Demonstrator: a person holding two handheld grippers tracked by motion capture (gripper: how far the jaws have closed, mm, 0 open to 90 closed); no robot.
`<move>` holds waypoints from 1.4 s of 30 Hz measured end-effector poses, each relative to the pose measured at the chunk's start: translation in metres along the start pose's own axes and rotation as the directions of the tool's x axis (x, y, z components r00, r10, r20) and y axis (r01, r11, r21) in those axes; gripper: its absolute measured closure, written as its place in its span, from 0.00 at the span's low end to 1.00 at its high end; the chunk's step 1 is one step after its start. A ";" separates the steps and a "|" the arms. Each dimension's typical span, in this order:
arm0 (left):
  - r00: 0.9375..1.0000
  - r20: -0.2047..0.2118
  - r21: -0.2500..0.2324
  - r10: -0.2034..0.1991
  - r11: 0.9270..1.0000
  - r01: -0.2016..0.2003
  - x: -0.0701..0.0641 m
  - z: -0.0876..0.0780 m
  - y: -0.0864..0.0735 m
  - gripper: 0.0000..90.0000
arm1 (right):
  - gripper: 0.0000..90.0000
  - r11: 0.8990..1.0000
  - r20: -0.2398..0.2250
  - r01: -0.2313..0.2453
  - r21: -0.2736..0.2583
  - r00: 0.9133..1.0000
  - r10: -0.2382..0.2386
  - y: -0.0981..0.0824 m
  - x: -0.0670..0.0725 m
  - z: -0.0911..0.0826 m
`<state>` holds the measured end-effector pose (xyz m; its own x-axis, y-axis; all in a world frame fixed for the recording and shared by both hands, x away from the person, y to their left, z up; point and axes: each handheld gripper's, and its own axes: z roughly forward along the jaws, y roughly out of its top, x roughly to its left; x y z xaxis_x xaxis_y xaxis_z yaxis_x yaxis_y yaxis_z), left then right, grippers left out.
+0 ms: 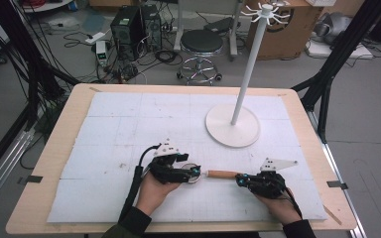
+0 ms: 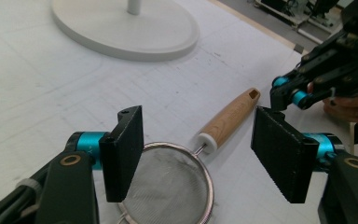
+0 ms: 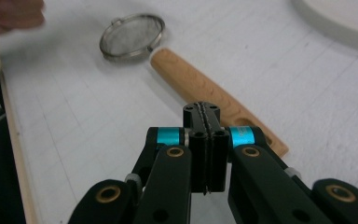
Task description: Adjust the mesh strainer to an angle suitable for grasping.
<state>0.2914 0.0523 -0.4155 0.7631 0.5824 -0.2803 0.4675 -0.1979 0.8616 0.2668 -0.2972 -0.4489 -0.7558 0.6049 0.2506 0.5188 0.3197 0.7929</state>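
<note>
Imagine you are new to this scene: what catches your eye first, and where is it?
A small mesh strainer with a wooden handle lies on the white mat near the front, between the left tongs, open over its bowl, and the shut right tongs at the handle's end. Behind stands a tall white rack.

**Wire mesh, pale wood, matt black ribbing**

The strainer point(image 2: 170, 186) has a fine grey wire mesh bowl inside a shiny metal rim. Its handle point(image 2: 230, 116) is smooth, light varnished wood with a white plastic collar. The fingers point(image 2: 282, 151) of the left gripper point(image 2: 205, 154) are matt black with ribbed faces, beside glossy teal metal sleeves. The desk point(image 1: 54, 163) is pale wood under a matt, scuffed white sheet. The stand point(image 1: 232, 126) looks like smooth white plastic.
</note>
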 end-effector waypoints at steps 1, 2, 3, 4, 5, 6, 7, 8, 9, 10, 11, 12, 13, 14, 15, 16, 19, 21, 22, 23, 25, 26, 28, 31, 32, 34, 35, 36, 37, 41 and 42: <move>1.000 -0.005 -0.013 -0.005 1.000 0.005 0.003 -0.007 0.000 0.39 | 1.00 1.000 -0.008 -0.005 0.031 1.000 0.005 0.000 0.000 0.002; 1.000 -0.009 -0.027 -0.013 1.000 0.012 0.006 -0.013 -0.001 0.39 | 1.00 0.999 -0.009 -0.005 0.047 1.000 0.005 0.000 0.000 0.004; 1.000 -0.018 -0.037 -0.019 0.999 0.019 0.011 -0.019 -0.002 0.39 | 1.00 0.998 0.000 -0.013 0.061 1.000 0.013 0.000 0.000 0.006; 0.999 -0.024 -0.048 -0.029 0.998 0.028 0.015 -0.024 -0.004 0.39 | 1.00 0.997 -0.002 -0.023 0.078 1.000 0.023 0.000 -0.001 0.008; 0.999 -0.028 -0.053 -0.038 0.998 0.036 0.017 -0.028 -0.005 0.38 | 1.00 0.995 0.003 -0.031 0.096 1.000 0.031 0.000 -0.002 0.010; 0.998 -0.047 -0.058 -0.045 0.997 0.043 0.020 -0.033 -0.007 0.38 | 1.00 0.995 0.018 -0.031 0.100 0.999 0.030 0.000 -0.002 0.011; 0.997 -0.055 -0.067 -0.048 0.997 0.044 0.023 -0.037 -0.009 0.38 | 1.00 0.994 0.023 -0.038 0.104 0.999 0.035 0.001 -0.002 0.012; 0.997 -0.055 -0.075 -0.049 0.996 0.045 0.025 -0.042 -0.012 0.38 | 1.00 0.993 0.030 -0.037 0.110 0.999 0.034 0.002 -0.003 0.014; 0.997 -0.058 -0.083 -0.051 0.995 0.046 0.026 -0.046 -0.014 0.38 | 1.00 0.992 0.038 -0.049 0.115 0.998 0.045 0.003 -0.003 0.015; 0.996 -0.068 -0.090 -0.049 0.995 0.043 0.028 -0.049 -0.016 0.38 | 1.00 0.992 0.039 -0.049 0.116 0.998 0.045 0.004 -0.004 0.016; 0.996 -0.074 -0.095 -0.052 0.994 0.045 0.028 -0.053 -0.018 0.38 | 1.00 0.992 0.040 -0.052 0.117 0.998 0.048 0.005 -0.005 0.017; 0.996 -0.078 -0.102 -0.048 0.994 0.040 0.029 -0.057 -0.020 0.38 | 1.00 0.992 0.044 -0.056 0.113 0.998 0.051 0.006 -0.006 0.018; 0.996 -0.080 -0.111 -0.044 0.993 0.035 0.029 -0.060 -0.021 0.38 | 1.00 0.991 0.044 -0.067 0.118 0.997 0.062 0.007 -0.007 0.019; 0.996 -0.084 -0.116 -0.035 0.993 0.026 0.029 -0.064 -0.023 0.38 | 1.00 0.991 0.042 -0.066 0.120 0.997 0.061 0.007 -0.008 0.020; 0.995 -0.090 -0.121 -0.030 0.992 0.019 0.029 -0.068 -0.024 0.38 | 1.00 0.990 0.041 -0.074 0.122 0.997 0.069 0.008 -0.008 0.021; 0.995 -0.093 -0.126 -0.027 0.992 0.016 0.028 -0.071 -0.025 0.38 | 1.00 0.989 0.038 -0.076 0.123 0.997 0.072 0.009 -0.009 0.021; 0.996 -0.093 -0.139 -0.015 0.990 0.002 0.027 -0.080 -0.031 0.38 | 1.00 0.989 0.041 -0.081 0.122 0.996 0.077 0.010 -0.010 0.022; 0.995 -0.097 -0.132 -0.011 0.991 -0.002 0.027 -0.083 -0.035 0.38 | 1.00 0.989 0.042 -0.082 0.121 0.996 0.078 0.011 -0.011 0.023; 0.995 -0.103 -0.127 -0.009 0.992 -0.005 0.027 -0.084 -0.037 0.38 | 1.00 0.988 0.042 -0.093 0.125 0.995 0.088 0.012 -0.012 0.024; 0.994 -0.105 -0.126 -0.010 0.992 -0.003 0.027 -0.085 -0.038 0.38 | 1.00 0.987 0.045 -0.092 0.129 0.995 0.086 0.014 -0.014 0.025; 0.994 -0.110 -0.121 -0.009 0.993 -0.004 0.027 -0.089 -0.040 0.38 | 1.00 0.987 0.060 -0.094 0.127 0.994 0.087 0.016 -0.016 0.026; 0.994 -0.112 -0.120 -0.007 0.993 -0.006 0.028 -0.090 -0.041 0.38 | 1.00 0.987 0.068 -0.098 0.124 0.994 0.090 0.017 -0.017 0.027; 0.993 -0.115 -0.118 -0.012 0.993 -0.002 0.029 -0.093 -0.044 0.38 | 1.00 0.986 0.071 -0.114 0.120 0.992 0.106 0.018 -0.020 0.028; 0.993 -0.119 -0.122 -0.020 0.993 0.006 0.030 -0.095 -0.045 0.38 | 1.00 0.987 0.100 -0.116 0.110 0.989 0.105 0.020 -0.022 0.029; 0.993 -0.119 -0.123 -0.020 0.992 0.005 0.030 -0.095 -0.046 0.38 | 1.00 0.987 0.102 -0.119 0.104 0.989 0.109 0.020 -0.023 0.030; 0.992 -0.121 -0.124 -0.021 0.992 0.005 0.030 -0.095 -0.045 0.38 | 1.00 0.988 0.116 -0.122 0.095 0.987 0.111 0.022 -0.024 0.032; 0.993 -0.118 -0.123 -0.018 0.992 0.003 0.030 -0.094 -0.045 0.38 | 1.00 0.988 0.125 -0.126 0.091 0.986 0.114 0.023 -0.024 0.033; 0.993 -0.119 -0.123 -0.018 0.992 0.003 0.029 -0.094 -0.045 0.38 | 1.00 0.988 0.137 -0.130 0.088 0.984 0.117 0.024 -0.025 0.035; 0.993 -0.117 -0.120 -0.012 0.993 -0.002 0.030 -0.094 -0.045 0.38 | 1.00 0.987 0.136 -0.128 0.092 0.984 0.115 0.025 -0.025 0.036; 0.993 -0.115 -0.116 -0.014 0.993 0.001 0.029 -0.092 -0.045 0.38 | 1.00 0.986 0.141 -0.144 0.085 0.981 0.131 0.029 -0.028 0.041; 0.993 -0.115 -0.114 -0.013 0.993 0.000 0.029 -0.092 -0.045 0.38 | 1.00 0.985 0.144 -0.149 0.084 0.980 0.136 0.029 -0.027 0.042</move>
<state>0.2514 0.1505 -0.4240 0.7001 0.6721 -0.2411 0.4137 -0.1066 0.9041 0.3194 -0.2739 -0.4557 -0.6128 0.7414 0.2735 0.6573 0.2860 0.6972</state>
